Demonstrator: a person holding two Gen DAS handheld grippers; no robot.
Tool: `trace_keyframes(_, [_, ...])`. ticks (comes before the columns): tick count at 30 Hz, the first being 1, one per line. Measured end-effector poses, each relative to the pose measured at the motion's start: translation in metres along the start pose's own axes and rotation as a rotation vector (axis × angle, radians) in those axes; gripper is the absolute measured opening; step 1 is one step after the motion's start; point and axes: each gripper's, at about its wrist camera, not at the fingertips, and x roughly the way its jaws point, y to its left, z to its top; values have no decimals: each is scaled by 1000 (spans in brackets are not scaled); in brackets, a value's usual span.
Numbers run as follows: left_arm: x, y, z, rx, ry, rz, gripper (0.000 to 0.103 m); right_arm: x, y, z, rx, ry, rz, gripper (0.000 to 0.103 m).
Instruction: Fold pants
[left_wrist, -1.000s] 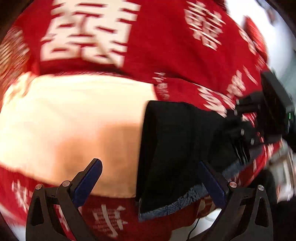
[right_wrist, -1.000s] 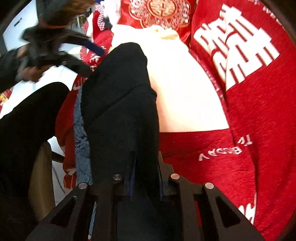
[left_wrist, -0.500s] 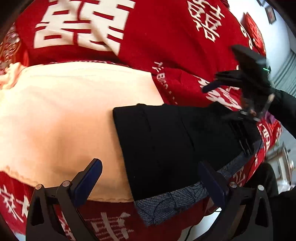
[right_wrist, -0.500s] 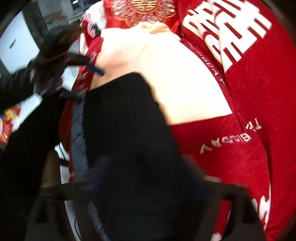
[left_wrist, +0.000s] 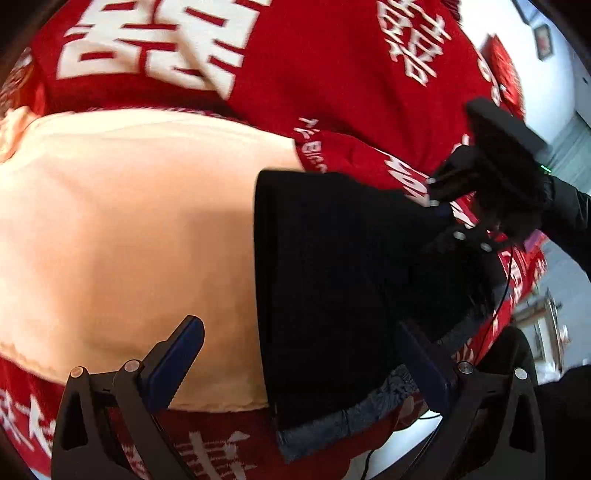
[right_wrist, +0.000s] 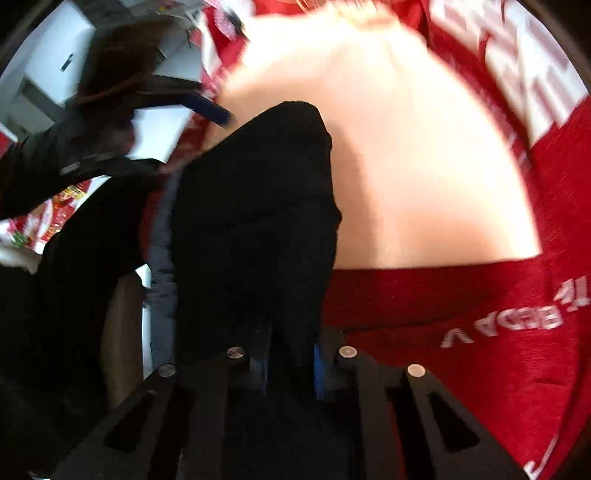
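The black pants (left_wrist: 332, 277) lie folded on the bed, partly over a cream cloth (left_wrist: 129, 240). My left gripper (left_wrist: 299, 332) hangs open just above them, one finger over the cream cloth and the other over the black fabric, with nothing gripped. In the right wrist view the pants (right_wrist: 251, 203) run up from my right gripper (right_wrist: 290, 365). Its jaws are closing, and a fold of black cloth is pinched between the blue pads. The right gripper (left_wrist: 443, 214) sits at the pants' far right end. The left gripper (right_wrist: 159, 140) shows blurred at upper left.
A red blanket (left_wrist: 314, 74) with large white characters covers the bed. A blue-grey patterned cloth (left_wrist: 332, 424) peeks out under the pants at the bed's near edge. White floor (right_wrist: 159, 122) and a person's dark clothing (right_wrist: 55, 295) lie beyond that edge.
The right gripper let go of the pants with its jaws spread wide, then closed on the black cloth again. Both grippers have dropped closer to the bed.
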Motion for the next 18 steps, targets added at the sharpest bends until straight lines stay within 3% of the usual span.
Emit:
trace_keyframes(4, [9, -11, 2, 82, 10, -76, 103, -19, 48, -13, -101, -39, -122, 14])
trace_keyframes(11, [41, -42, 11, 159, 109, -190, 103, -26, 61, -22, -117, -72, -164, 14])
trace_keyframes(12, [44, -48, 11, 159, 108, -196, 95, -23, 59, -18, -114, -72, -169, 14])
trace_keyframes(13, [46, -53, 11, 174, 107, -174, 58, -17, 58, -15, -99, -69, -173, 14])
trace_keyframes(14, [50, -58, 11, 186, 131, -142, 36, -13, 54, -15, -77, -58, -179, 14])
trace_keyframes(16, [51, -57, 16, 123, 155, -119, 30, -11, 46, -18, -25, -50, -218, 18])
trace_keyframes(18, [51, -60, 18, 91, 168, -78, 30, -15, 40, -19, 54, -56, -254, 32])
